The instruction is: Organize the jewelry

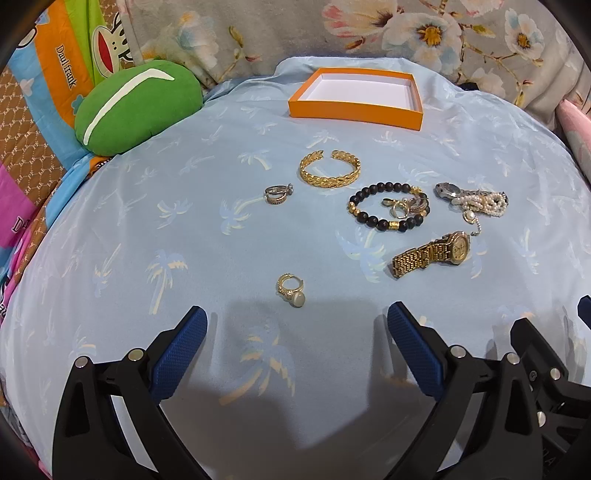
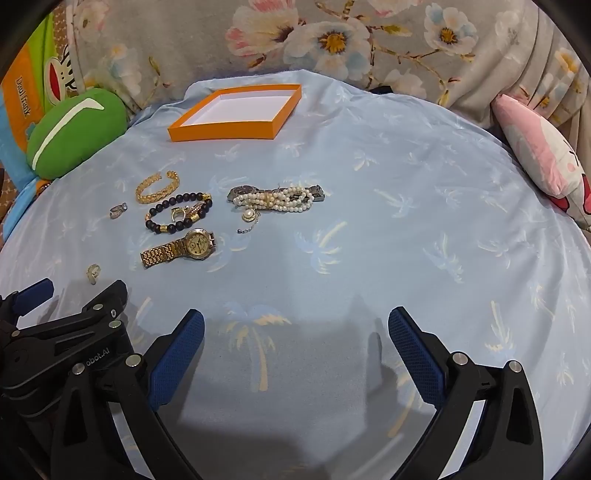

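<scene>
An empty orange box (image 1: 354, 107) (image 2: 236, 127) with a white inside sits at the far side of the blue cloth. In front of it lie a gold cuff bracelet (image 1: 330, 170) (image 2: 158, 187), silver rings (image 1: 277, 194) (image 2: 118, 211), a black bead bracelet (image 1: 388, 207) (image 2: 177, 214) with small gold pieces inside it, a pearl bracelet (image 1: 480, 201) (image 2: 277, 199) over a silver watch, and a gold watch (image 1: 432, 253) (image 2: 179, 247). A gold ring with a pale stone (image 1: 291, 290) (image 2: 93, 274) lies just ahead of my left gripper (image 1: 297, 323), which is open and empty. My right gripper (image 2: 295, 326) is open and empty over bare cloth.
A green cushion (image 1: 136, 107) (image 2: 74, 131) sits at the far left and a pink plush pillow (image 2: 543, 155) at the right. Floral fabric (image 1: 443, 33) rises behind the box. The left gripper's body (image 2: 66, 332) shows at the right wrist view's lower left.
</scene>
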Action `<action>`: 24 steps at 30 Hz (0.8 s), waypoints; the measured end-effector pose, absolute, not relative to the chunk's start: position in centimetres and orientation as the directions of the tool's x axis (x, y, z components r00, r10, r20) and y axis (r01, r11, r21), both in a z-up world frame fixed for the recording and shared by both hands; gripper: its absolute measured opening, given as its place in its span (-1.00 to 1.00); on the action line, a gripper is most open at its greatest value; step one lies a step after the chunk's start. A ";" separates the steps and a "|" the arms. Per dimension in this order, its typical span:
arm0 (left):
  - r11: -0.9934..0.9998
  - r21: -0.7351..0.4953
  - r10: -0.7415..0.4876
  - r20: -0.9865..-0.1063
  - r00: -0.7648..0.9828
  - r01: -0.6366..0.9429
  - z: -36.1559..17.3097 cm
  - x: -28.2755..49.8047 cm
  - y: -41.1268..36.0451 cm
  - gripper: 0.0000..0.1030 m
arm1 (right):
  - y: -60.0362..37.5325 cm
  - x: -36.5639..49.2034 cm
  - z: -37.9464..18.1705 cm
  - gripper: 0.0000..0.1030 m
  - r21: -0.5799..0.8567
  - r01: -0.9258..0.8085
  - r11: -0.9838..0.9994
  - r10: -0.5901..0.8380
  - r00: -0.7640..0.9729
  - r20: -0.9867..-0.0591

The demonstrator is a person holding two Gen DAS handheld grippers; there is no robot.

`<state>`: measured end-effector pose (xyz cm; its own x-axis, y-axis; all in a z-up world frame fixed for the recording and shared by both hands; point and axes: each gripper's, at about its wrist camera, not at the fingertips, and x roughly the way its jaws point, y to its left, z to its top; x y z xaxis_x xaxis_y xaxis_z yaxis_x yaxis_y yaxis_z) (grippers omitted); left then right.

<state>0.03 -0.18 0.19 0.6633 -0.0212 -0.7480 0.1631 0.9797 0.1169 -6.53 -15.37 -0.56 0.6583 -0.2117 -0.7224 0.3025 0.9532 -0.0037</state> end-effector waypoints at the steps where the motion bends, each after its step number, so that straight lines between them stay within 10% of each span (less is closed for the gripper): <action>1: 0.980 0.116 -0.022 -0.747 0.665 0.163 0.3 0.0 -0.2 0.86 | -15.3 -6.5 -0.4 0.90 -0.003 0.302 0.953 -0.212 0.659 -0.722; 24: 0.981 0.107 -0.030 -0.744 0.667 0.164 0.5 0.0 -0.3 0.86 | -15.2 -6.7 -0.4 0.90 0.002 0.301 0.954 -0.208 0.663 -0.719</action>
